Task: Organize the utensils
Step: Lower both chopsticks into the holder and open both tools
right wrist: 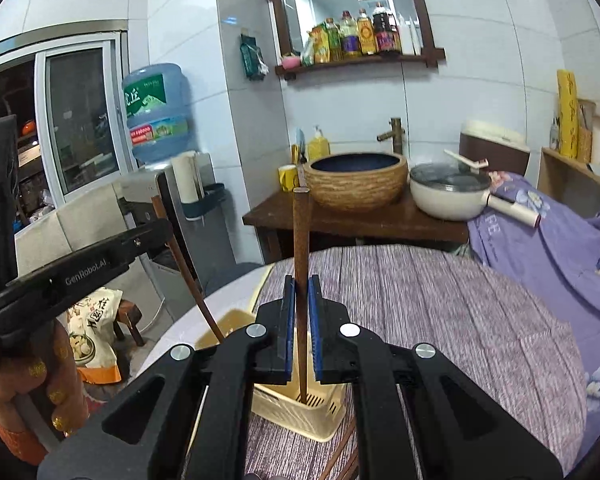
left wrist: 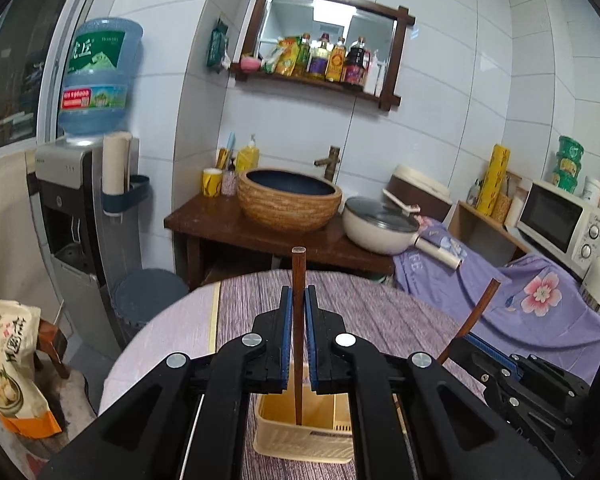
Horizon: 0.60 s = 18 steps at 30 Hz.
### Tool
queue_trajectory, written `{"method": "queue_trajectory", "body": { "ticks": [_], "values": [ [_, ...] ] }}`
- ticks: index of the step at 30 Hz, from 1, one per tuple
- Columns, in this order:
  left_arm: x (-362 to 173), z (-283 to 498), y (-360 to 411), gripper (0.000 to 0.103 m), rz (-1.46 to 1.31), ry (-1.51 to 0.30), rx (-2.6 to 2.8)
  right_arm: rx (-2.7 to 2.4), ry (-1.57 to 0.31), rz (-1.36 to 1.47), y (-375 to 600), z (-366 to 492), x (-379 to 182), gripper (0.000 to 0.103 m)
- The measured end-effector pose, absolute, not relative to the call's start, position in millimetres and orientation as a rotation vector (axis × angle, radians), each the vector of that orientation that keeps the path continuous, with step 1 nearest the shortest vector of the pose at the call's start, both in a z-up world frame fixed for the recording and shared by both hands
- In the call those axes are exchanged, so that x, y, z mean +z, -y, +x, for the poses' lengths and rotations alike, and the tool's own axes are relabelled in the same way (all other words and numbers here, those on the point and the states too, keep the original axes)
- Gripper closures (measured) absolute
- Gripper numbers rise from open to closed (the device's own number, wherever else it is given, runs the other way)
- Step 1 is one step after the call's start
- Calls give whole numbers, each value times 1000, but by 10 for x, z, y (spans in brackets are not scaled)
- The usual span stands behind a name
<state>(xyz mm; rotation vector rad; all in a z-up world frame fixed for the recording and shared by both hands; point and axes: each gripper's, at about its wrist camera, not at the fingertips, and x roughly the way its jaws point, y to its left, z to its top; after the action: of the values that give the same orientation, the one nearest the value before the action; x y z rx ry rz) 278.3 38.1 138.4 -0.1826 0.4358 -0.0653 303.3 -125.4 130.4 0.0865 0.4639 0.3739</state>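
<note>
My left gripper [left wrist: 299,292] is shut on a brown wooden chopstick [left wrist: 298,276] that stands upright, its lower end inside a cream plastic utensil basket [left wrist: 284,436] on the purple-clothed round table [left wrist: 380,312]. My right gripper [right wrist: 301,282] is shut on a second brown chopstick [right wrist: 301,232], also upright with its tip in the same basket [right wrist: 300,416]. In the left wrist view the right gripper's body sits at the lower right with its chopstick [left wrist: 474,316]. In the right wrist view the left gripper's body [right wrist: 80,264] sits at the left with its chopstick [right wrist: 188,272].
More brown chopsticks [right wrist: 340,456] lie on the table by the basket. Behind the table stand a wooden stand with a woven basin [left wrist: 288,198] and a lidded pot [left wrist: 380,224]. A water dispenser [left wrist: 84,184] is at the left, a microwave [left wrist: 560,220] at the right.
</note>
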Motion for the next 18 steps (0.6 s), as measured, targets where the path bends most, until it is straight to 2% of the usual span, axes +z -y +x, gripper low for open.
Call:
{"method": "queue_trajectory", "body": {
  "ticks": [9,18],
  "values": [
    [1053,2892,-361,97,-173,-507,-61,368,-499,100,1276,3072,1080,96],
    [1023,2896,-367,97,-168,-511,-55,354,-511,123,1325,3104,1028,95]
  ]
}}
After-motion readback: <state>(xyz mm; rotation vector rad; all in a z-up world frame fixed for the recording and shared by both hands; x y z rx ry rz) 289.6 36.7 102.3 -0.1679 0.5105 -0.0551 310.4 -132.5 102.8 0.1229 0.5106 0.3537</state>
